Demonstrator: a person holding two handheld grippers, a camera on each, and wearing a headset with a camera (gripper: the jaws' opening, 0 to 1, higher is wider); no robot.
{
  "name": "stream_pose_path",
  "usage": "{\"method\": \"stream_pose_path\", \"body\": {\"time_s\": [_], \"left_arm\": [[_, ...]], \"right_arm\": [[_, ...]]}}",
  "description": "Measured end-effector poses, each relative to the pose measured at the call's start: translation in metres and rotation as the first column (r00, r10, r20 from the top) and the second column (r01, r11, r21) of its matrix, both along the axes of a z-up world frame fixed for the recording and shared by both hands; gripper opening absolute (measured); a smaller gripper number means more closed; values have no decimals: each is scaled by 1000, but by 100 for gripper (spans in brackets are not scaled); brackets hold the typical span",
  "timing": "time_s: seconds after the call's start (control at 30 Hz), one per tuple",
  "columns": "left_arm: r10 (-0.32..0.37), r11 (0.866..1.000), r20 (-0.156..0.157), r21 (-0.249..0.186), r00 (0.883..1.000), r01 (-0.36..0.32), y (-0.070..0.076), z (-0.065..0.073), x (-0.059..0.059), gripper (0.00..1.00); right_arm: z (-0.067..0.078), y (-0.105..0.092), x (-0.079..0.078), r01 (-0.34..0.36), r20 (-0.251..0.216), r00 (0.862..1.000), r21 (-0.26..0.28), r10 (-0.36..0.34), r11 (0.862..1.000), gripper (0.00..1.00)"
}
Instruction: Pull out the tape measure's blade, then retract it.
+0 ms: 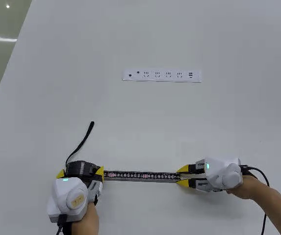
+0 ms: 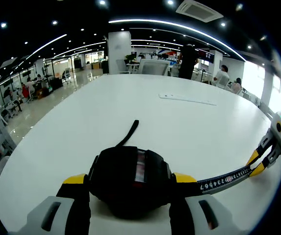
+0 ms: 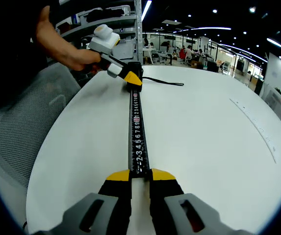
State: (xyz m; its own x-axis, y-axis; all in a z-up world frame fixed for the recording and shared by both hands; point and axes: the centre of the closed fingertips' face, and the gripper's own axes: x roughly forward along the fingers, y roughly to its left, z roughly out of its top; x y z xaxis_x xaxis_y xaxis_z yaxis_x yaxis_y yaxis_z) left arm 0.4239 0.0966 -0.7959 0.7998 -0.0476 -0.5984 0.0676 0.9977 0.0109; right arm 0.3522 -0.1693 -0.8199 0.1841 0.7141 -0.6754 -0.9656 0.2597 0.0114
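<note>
A black tape measure case (image 2: pixel 130 178) sits between the yellow-tipped jaws of my left gripper (image 1: pixel 80 175), which is shut on it. Its black wrist strap (image 1: pixel 83 140) trails away over the white table. The dark numbered blade (image 1: pixel 141 176) runs out flat along the table to my right gripper (image 1: pixel 183 176), which is shut on the blade's end. In the right gripper view the blade (image 3: pixel 138 132) stretches from my jaws to the case (image 3: pixel 135 69) held by the left gripper (image 3: pixel 125 74). The right gripper (image 2: pixel 258 161) appears at the edge of the left gripper view.
A white power strip (image 1: pixel 162 75) lies flat farther back on the white table (image 1: pixel 145 117). The table's left edge (image 1: pixel 8 63) borders a green floor. A cable (image 1: pixel 264 196) trails from the right gripper. An office with desks and people lies beyond the table.
</note>
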Motion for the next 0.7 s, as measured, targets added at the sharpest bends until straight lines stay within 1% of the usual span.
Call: {"method": "stream_pose_path", "body": {"time_s": [0.37,0.7], "left_arm": [[-1,1000,-13,-5,1000,1,-1,0,0,62],[-3,1000,-17,-6,1000,3,-1,0,-1,62]], "right_arm": [[2,3,-1,9,2,1000,4,-9,1000,11],[1,8,0,15,-2,1000,14,-15,1000,11]]}}
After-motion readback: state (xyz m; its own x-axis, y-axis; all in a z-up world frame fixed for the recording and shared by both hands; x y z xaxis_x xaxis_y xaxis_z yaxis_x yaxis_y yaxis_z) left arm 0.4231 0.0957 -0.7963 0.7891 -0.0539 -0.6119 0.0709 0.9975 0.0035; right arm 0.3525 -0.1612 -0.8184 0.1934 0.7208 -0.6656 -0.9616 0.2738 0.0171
